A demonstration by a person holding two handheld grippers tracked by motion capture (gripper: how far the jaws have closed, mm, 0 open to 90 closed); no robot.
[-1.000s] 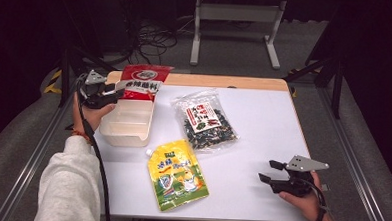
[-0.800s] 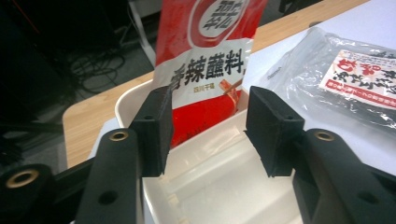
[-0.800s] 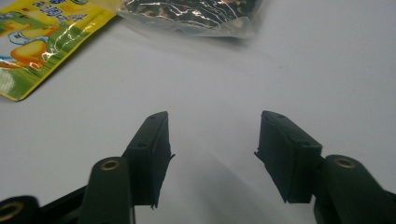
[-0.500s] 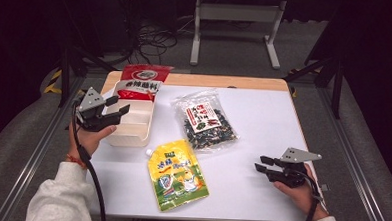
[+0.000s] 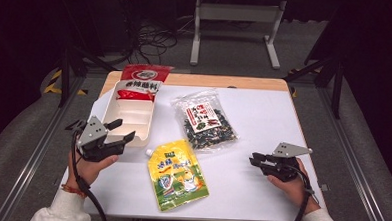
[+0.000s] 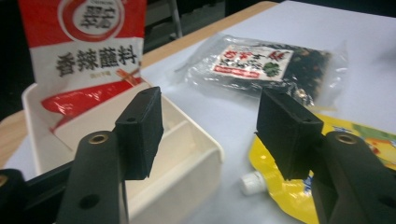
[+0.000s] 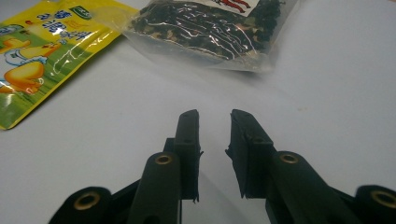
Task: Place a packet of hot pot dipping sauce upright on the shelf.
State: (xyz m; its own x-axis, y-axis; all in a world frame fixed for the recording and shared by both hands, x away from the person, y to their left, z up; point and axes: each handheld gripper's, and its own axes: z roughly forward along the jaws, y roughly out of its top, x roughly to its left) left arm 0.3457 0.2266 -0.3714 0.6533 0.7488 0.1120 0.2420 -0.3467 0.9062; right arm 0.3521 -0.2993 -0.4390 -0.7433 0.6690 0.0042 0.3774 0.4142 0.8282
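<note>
While the left gripper (image 5: 120, 135) hangs just beside the near end of the white tray (image 5: 129, 112), its jaws have just been opening and stand spread with nothing between them; the red sauce packet (image 5: 141, 80) leans in the tray's far end, well ahead of the jaws. Yellow spouted pouch (image 5: 176, 173) — glossy, soft, flat, white cap turned toward the tray — lies just to that gripper's right. Clear crinkly bag of dark dried bits (image 5: 204, 122), red-and-white label, lies farther ahead and to the right. Right gripper (image 5: 254, 159): jaws have just been closing, narrow gap, holding nothing, pouch and bag ahead of it. Likely next item is the pouch; best taken by an edge — the slick film may slip — and lowered flat into the tray.
</note>
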